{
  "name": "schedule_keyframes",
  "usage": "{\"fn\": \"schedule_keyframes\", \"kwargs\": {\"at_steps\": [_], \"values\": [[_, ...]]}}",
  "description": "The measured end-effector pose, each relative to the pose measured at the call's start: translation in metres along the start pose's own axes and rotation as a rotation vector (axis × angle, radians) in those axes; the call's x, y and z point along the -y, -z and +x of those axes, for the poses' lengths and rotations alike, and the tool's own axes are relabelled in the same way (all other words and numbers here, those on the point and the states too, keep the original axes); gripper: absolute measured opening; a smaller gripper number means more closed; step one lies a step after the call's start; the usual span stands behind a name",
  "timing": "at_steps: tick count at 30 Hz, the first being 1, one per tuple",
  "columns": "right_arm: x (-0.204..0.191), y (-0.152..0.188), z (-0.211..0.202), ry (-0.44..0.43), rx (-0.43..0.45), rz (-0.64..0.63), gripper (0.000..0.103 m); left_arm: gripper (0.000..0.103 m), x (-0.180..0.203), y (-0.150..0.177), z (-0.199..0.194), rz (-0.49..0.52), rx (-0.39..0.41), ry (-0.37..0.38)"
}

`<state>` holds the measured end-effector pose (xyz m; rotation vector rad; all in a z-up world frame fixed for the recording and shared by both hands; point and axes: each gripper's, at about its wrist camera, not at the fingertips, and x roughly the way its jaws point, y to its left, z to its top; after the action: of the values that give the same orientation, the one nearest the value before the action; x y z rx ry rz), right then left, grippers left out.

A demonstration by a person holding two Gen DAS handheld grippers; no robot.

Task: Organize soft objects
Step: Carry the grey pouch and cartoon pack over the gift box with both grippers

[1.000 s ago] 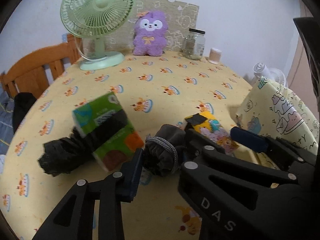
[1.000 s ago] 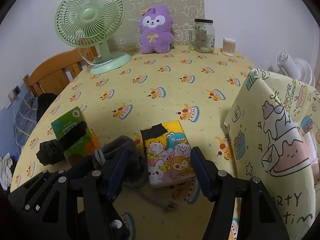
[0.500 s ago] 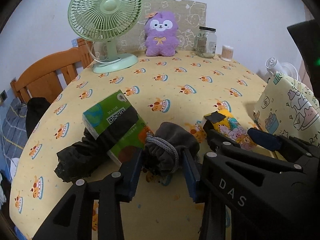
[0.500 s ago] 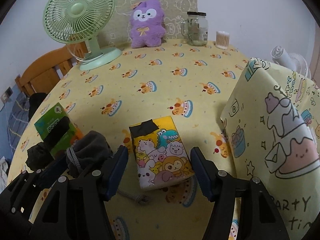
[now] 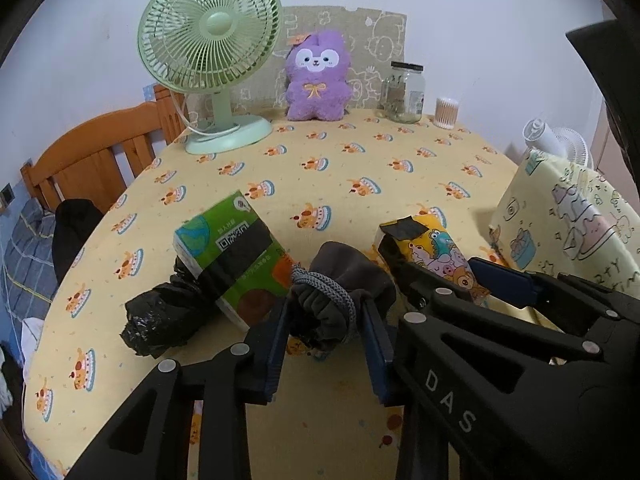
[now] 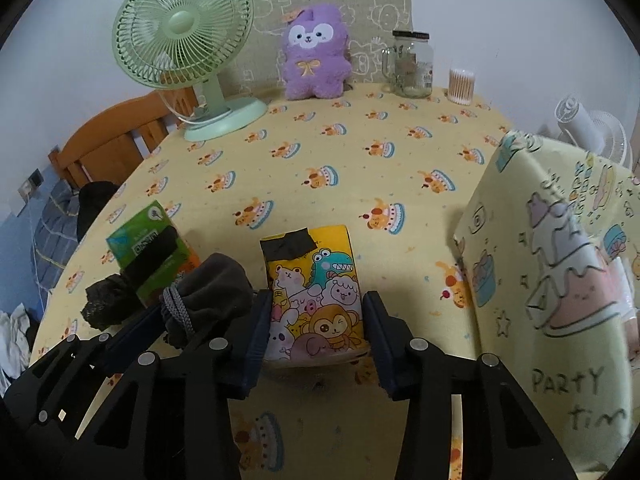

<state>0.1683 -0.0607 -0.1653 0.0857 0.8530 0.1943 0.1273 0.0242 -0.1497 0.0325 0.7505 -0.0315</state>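
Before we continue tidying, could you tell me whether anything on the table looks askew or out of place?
Yes: the green tissue pack sits tilted, propped on a crumpled black bag rather than lying flat. The left gripper clamps the grey drawstring pouch; the right gripper brackets the cartoon tissue pack.

Green fan (image 5: 208, 40), glass jar (image 5: 403, 92), wooden chair (image 5: 96, 160)

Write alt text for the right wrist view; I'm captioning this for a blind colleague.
The right tool straddles a yellow cartoon-animal tissue pack on a cake-print tablecloth. Beside it, the left tool grips a grey drawstring pouch.
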Motion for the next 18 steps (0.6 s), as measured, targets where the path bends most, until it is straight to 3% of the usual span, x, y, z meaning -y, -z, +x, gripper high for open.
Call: {"fn": "schedule_keyframes", "kwargs": {"at_steps": [18], "values": [[-0.002, -0.013, -0.066, 0.017, 0.108, -0.016, 0.049, 0.035, 0.007, -0.02, -0.057, -0.003, 0.094, 0.027]]}}
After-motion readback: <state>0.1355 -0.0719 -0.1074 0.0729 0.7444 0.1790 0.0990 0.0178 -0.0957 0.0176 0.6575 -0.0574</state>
